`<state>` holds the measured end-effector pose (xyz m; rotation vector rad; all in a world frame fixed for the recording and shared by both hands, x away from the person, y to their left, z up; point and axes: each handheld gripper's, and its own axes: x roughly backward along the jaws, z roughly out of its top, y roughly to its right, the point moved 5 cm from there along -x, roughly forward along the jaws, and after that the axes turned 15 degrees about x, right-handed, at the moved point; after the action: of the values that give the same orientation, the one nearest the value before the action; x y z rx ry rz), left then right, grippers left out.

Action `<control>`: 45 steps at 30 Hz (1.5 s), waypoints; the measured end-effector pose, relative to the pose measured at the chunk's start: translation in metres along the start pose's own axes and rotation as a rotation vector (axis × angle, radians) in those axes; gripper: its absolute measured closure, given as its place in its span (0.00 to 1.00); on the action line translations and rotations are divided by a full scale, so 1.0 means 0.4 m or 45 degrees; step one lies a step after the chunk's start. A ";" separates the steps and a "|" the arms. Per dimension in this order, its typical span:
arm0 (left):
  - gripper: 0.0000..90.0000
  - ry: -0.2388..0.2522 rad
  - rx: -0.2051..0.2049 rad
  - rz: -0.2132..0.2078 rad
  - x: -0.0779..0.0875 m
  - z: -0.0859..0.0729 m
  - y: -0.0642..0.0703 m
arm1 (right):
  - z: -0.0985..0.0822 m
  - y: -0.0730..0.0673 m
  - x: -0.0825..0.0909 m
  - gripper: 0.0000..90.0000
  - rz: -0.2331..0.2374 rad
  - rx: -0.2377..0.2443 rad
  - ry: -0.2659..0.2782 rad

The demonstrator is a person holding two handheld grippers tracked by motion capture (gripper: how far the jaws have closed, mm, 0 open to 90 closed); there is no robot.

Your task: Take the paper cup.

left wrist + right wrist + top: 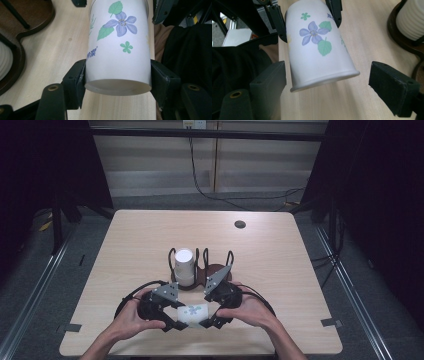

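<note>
Hands [131, 317] at the near table edge, one claw in each. Left claw [175, 324] pinching the base end of a paper cup [194, 313], both pads pressed on its sides, seen closely in the left gripper view [117, 85]. Right claw [210, 322] spread wide around the rim end of the same cup, pads [394, 87] standing apart from the rim with clear gaps in the right gripper view. Cup [319, 47] lying on its side between the two claws, just above the near edge of the table [280, 270], white with a purple flower, green leaves and small blue print.

Surface of light wood grain, pale and smooth, with rounded corners. Just behind the claws, dark cup holder [200, 270] with upright wire loops, carrying a stack of white cups [184, 266]. Farther back, small dark round cap [240, 224] set in the tabletop near the far edge.

Wide bare wood to the left, to the right and behind the holder. Grey floor around, metal rails along both sides, black curtains left and right, pale wall with a hanging cable at the back.
</note>
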<state>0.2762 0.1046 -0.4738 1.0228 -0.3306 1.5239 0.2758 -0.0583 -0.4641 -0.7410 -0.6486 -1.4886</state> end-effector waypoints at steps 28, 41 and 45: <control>0.41 0.132 0.017 0.064 0.047 -0.017 -0.023 | -0.023 0.002 0.038 0.15 -0.169 -0.104 0.233; 0.41 0.223 0.007 0.030 0.058 -0.023 -0.018 | -0.028 0.004 0.043 0.15 -0.180 -0.119 0.312; 0.41 0.249 0.009 0.029 0.061 -0.024 -0.017 | -0.026 0.003 0.047 0.15 -0.177 -0.130 0.348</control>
<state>0.2810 0.1292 -0.4632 0.8698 -0.2000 1.6323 0.2762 -0.0785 -0.4562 -0.5641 -0.4248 -1.7241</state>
